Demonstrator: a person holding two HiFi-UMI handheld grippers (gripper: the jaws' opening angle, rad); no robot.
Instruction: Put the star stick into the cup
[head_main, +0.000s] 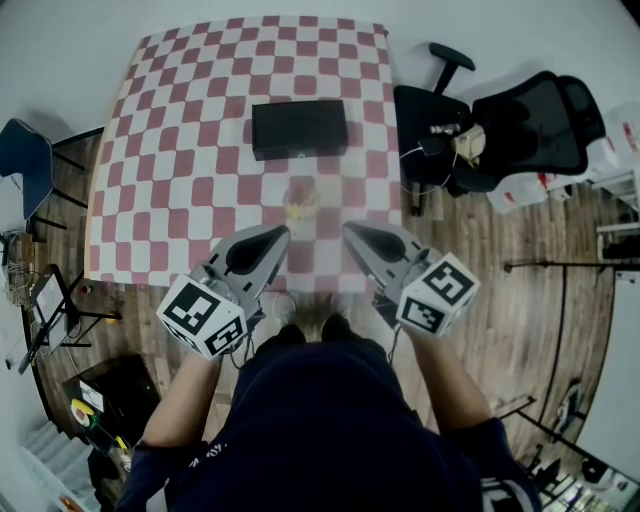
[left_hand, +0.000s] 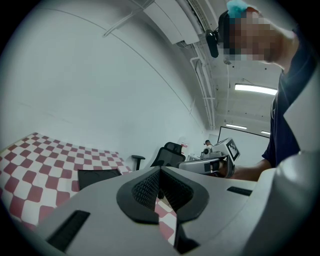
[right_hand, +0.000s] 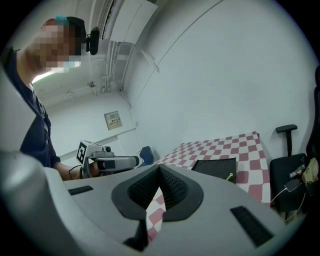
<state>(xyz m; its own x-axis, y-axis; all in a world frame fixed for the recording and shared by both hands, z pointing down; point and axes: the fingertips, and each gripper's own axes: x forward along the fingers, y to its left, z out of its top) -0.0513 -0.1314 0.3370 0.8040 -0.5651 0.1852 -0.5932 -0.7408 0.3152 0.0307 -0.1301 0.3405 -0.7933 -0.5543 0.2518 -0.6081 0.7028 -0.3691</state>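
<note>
Navy fabric of the person's top (head_main: 320, 420) fills the near edge of the head view; bare forearms run out of it to the two tools. Each marker cube sits closest to the body, the left one (head_main: 203, 315) and the right one (head_main: 438, 292). The left gripper (head_main: 282, 232) and the right gripper (head_main: 348, 228) hang side by side over the near edge of the table (head_main: 150, 200), apart from each other, their tips angled inward. In the left gripper view the ribbed pads meet at the tip with nothing caught in them; the right gripper view shows the same, pads pressed together and empty.

Just beyond the two tips, on the red-and-white checked cloth, stands a small pale, yellowish thing, probably the cup (head_main: 298, 210); it is too blurred there to tell whether anything stands in it. From the right gripper view the star stick (right_hand: 230, 176) shows as a thin yellow-green rod with a small knob on top, seen against the near corner of a black box (head_main: 299, 128); neither gripper touches it. That box lies flat farther up the cloth, near the middle of the table. Past the table's right side, on the wooden floor (head_main: 480, 260), a black office chair (head_main: 530, 125) carries some clutter; a blue chair (head_main: 25, 165) stands off to the left.
</note>
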